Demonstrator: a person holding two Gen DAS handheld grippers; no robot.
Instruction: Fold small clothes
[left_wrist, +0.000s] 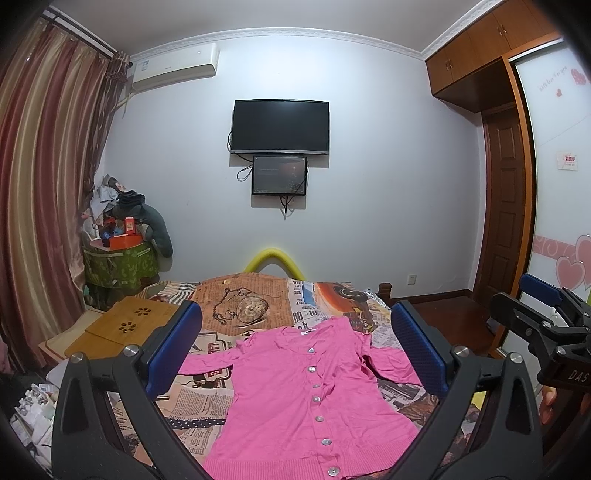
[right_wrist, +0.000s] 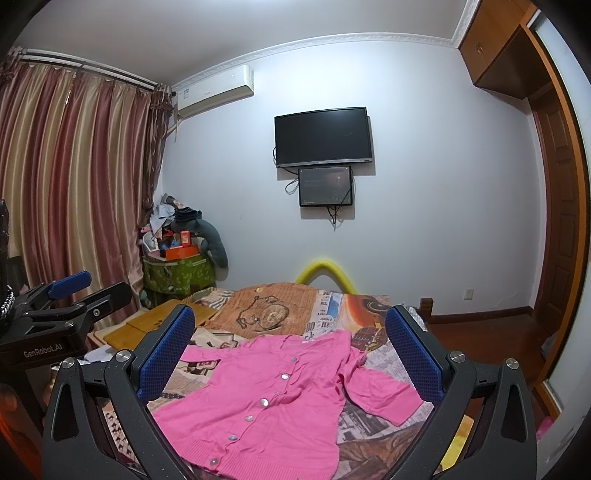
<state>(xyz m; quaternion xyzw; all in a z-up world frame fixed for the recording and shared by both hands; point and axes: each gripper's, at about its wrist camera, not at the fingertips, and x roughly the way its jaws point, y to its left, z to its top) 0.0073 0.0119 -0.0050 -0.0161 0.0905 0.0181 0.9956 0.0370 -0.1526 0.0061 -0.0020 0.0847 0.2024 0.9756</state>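
Pink knit, buttoned down the front, lies spread flat: a small cardigan (left_wrist: 310, 402) on a bed cover (left_wrist: 255, 306) printed with newspaper text and a pocket watch, directly ahead of and below both hand-held grippers. The left gripper (left_wrist: 295, 350) hangs above the garment with its blue-padded fingers (left_wrist: 173, 347) spread wide, one on each side of the cardigan's upper body, gripping nothing and touching no cloth. The right gripper (right_wrist: 290, 354), just beside the left one, is likewise splayed wide and empty over the cardigan, its blue pads (right_wrist: 413, 354) apart and clear of the fabric; one sleeve (right_wrist: 380, 391) lies beneath its right finger. Beyond the grippers, a wooden lap desk (left_wrist: 122, 325) sits at the bed's left edge, and a dark television (left_wrist: 280, 125) hangs on the far wall.
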